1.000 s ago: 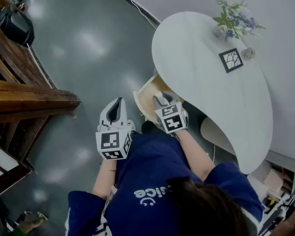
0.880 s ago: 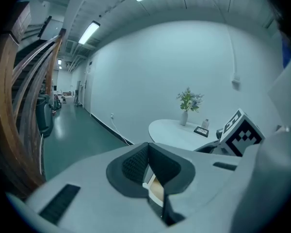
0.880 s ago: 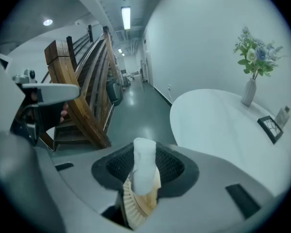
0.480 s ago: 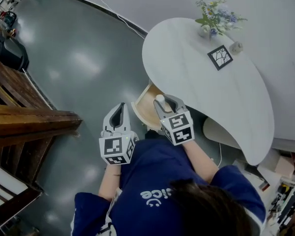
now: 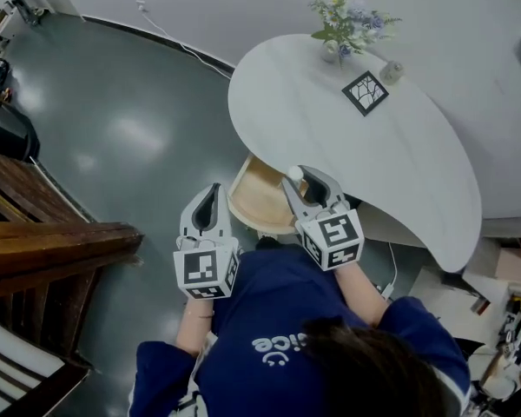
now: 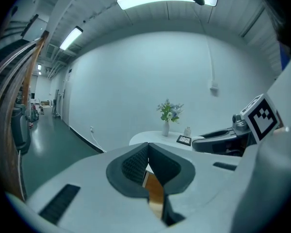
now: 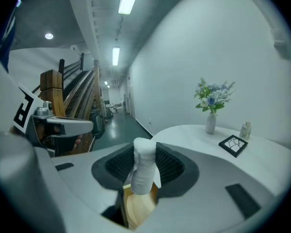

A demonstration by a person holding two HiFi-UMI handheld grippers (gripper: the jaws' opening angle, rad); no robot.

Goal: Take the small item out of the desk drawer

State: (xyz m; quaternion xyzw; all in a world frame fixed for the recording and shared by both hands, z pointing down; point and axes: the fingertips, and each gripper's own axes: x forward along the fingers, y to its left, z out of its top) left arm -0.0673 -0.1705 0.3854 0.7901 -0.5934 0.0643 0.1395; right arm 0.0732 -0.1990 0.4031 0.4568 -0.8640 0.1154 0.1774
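Observation:
My right gripper (image 5: 297,177) is shut on a small white cylinder-shaped item (image 5: 294,174), held upright between the pads (image 7: 144,171). It hangs above the open wooden drawer (image 5: 256,200) under the white oval desk (image 5: 373,159); the drawer's pale floor (image 7: 138,208) shows below the item. Left of the drawer, over the floor, my left gripper (image 5: 210,191) has its jaws together with nothing between them (image 6: 146,165). The right gripper (image 6: 222,141) shows at the right of the left gripper view.
On the desk stand a vase of flowers (image 5: 340,24), a small black picture frame (image 5: 366,92) and a little pale jar (image 5: 391,72). Dark wooden stairs (image 5: 43,250) run at the left. A cable (image 5: 169,37) lies along the wall on the grey floor.
My right gripper has risen out of the drawer with the white item in it, up to the desk's edge. The left gripper rose a little too.

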